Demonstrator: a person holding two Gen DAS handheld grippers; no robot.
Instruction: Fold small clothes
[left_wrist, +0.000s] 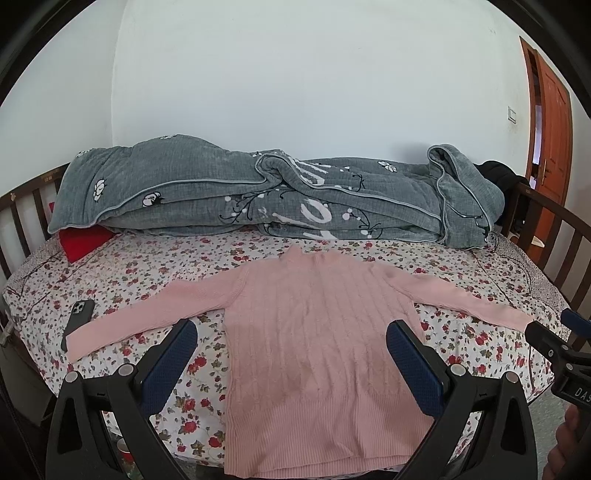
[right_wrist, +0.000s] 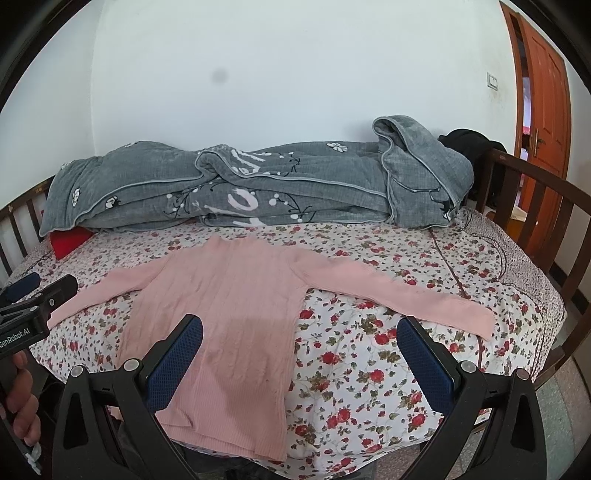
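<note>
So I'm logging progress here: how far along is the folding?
Done: the pink sweater lies spread flat on the floral sheet, sleeves out. In hand: nothing; the left gripper and right gripper hover open, gripping no cloth. Left: every fold, sleeves and body.

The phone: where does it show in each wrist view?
Left wrist view: the dark phone lies at left on the floral sheet, its lower end under the pink sweater's sleeve cuff.
Right wrist view: not visible.
Shared landmark: the grey quilt along the wall.
</note>
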